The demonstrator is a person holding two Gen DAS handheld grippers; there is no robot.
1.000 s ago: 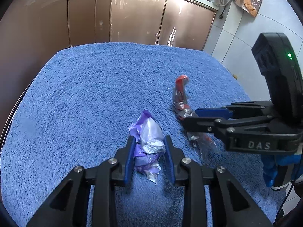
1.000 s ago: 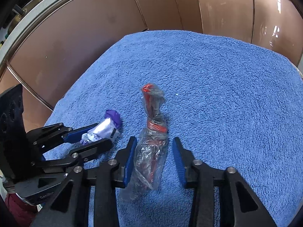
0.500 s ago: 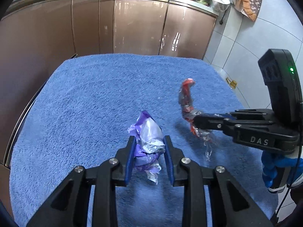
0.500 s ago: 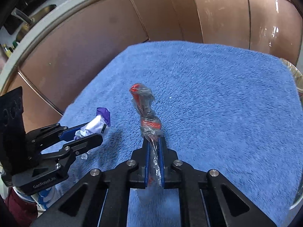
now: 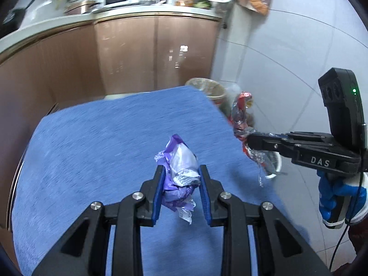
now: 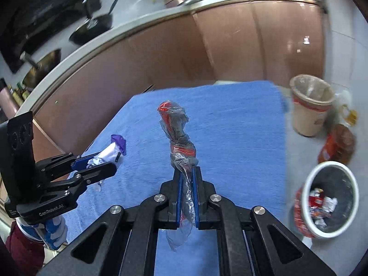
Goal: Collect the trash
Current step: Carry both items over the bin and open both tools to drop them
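Observation:
My left gripper (image 5: pixel 181 174) is shut on a crumpled purple and white wrapper (image 5: pixel 180 161) and holds it above the blue towel (image 5: pixel 103 142). My right gripper (image 6: pixel 186 172) is shut on a twisted clear and red plastic wrapper (image 6: pixel 176 126), also lifted off the towel. In the left wrist view the right gripper (image 5: pixel 249 139) holds that wrapper (image 5: pixel 240 115) past the towel's right edge. In the right wrist view the left gripper (image 6: pixel 101 163) with the purple wrapper (image 6: pixel 110 149) is at the left.
A white-rimmed trash bin (image 6: pixel 331 197) with wrappers inside stands on the floor at the right. A beige bin (image 6: pixel 310 105) lined with plastic stands farther back, with an orange bag (image 6: pixel 338 145) between them. Brown cabinets (image 5: pixel 128 55) lie beyond the towel.
Both grippers have risen with their wrappers and swung to the right. The right gripper closed on the red wrapper a second ago. The floor bins have come into view.

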